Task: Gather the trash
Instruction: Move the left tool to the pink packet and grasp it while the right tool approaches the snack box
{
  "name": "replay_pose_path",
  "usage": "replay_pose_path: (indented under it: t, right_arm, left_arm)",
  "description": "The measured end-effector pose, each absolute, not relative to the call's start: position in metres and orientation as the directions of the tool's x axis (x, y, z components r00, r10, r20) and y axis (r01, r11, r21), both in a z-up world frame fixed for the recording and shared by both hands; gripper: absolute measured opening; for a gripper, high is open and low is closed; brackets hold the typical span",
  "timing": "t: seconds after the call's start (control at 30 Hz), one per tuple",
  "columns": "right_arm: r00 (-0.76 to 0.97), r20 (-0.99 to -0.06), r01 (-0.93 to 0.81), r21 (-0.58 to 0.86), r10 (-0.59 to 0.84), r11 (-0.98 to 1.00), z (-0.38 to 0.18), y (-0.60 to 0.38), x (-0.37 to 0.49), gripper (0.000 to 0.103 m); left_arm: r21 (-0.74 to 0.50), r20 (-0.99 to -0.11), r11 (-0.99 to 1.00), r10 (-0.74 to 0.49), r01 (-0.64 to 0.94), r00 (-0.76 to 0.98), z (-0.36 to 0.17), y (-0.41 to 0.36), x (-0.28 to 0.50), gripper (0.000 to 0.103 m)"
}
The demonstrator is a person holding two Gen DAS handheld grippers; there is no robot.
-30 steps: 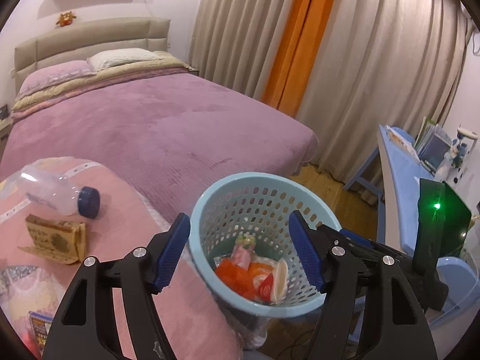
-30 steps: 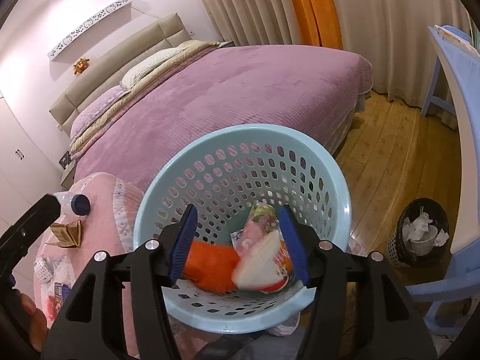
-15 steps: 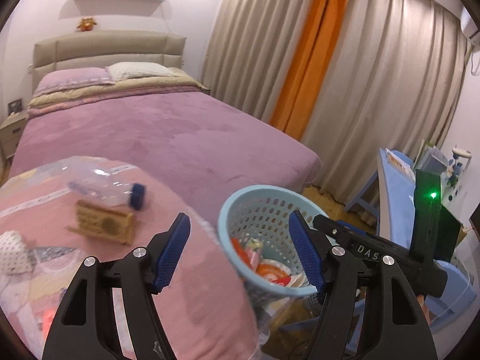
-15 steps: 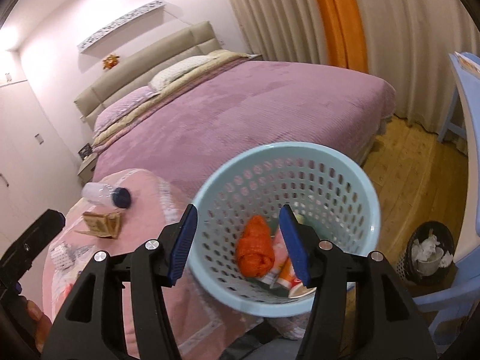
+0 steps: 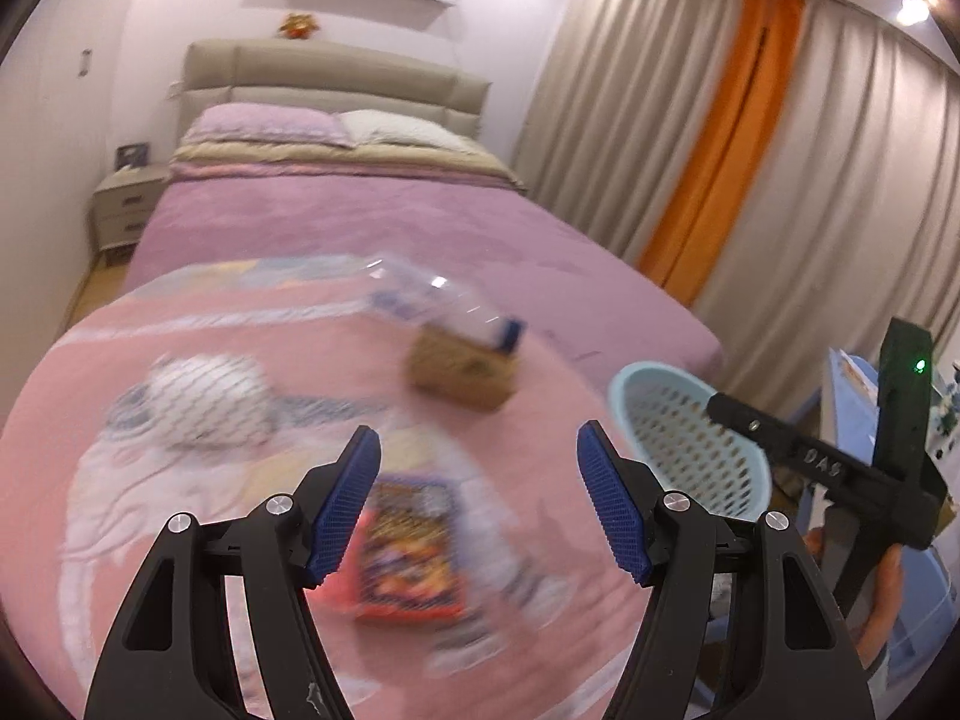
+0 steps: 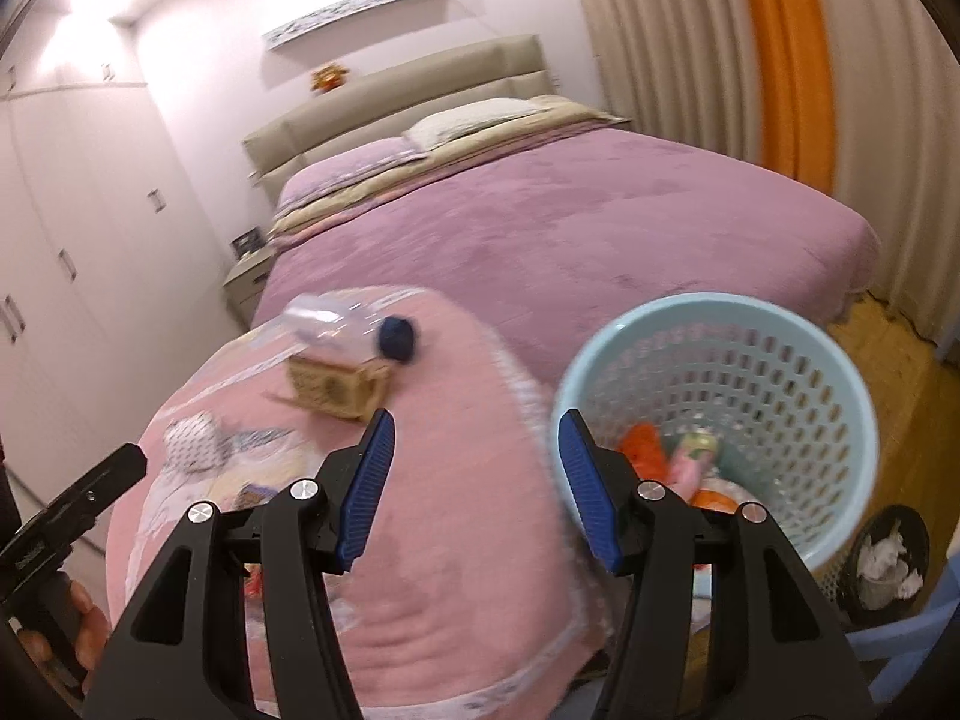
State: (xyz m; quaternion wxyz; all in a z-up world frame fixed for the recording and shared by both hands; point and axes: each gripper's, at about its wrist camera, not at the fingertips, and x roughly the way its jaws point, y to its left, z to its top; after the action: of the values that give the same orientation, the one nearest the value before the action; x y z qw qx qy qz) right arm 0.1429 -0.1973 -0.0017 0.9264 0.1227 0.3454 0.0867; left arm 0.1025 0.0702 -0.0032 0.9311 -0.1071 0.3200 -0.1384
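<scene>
A light blue basket [image 6: 798,396] stands at the right of a pink-covered round table [image 6: 456,540] and holds orange, pink and white trash. It also shows in the left wrist view [image 5: 678,438]. On the table lie a clear bottle with a blue cap [image 6: 360,330], a brown carton [image 6: 336,387], a white crumpled wad [image 5: 207,402] and a colourful snack packet [image 5: 414,552]. My left gripper [image 5: 477,504] is open and empty above the packet. My right gripper [image 6: 477,483] is open and empty over the table's right edge, beside the basket.
A big bed with a purple cover [image 6: 570,228] lies behind the table. Curtains [image 5: 750,168] hang at the right. A black bin with paper [image 6: 882,558] stands on the wooden floor by a blue desk [image 5: 852,372]. White wardrobes [image 6: 72,252] line the left wall.
Both grippers have swung left, away from the basket and over the table. The trash the right gripper held a second ago now lies in the basket. Both views are blurred by motion.
</scene>
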Motion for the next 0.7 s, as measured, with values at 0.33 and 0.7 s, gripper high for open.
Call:
replay_pose_path:
  t: [0.33, 0.7]
  right_arm:
    - [0.675, -0.668, -0.209, 0.234, 0.313, 0.95, -0.021, -0.113, 0.134, 0.057]
    - [0.659, -0.688, -0.226, 0.206, 0.305, 0.952, -0.027, -0.096, 0.136, 0.057]
  left_arm:
    - [-0.362, -0.671, 0.925, -0.347, 0.119, 0.655, -0.054, 0.123, 0.098, 0.065]
    - [-0.428, -0.729, 0.9, -0.395, 0.077, 0.559, -0.092, 0.123, 0.12, 0.065]
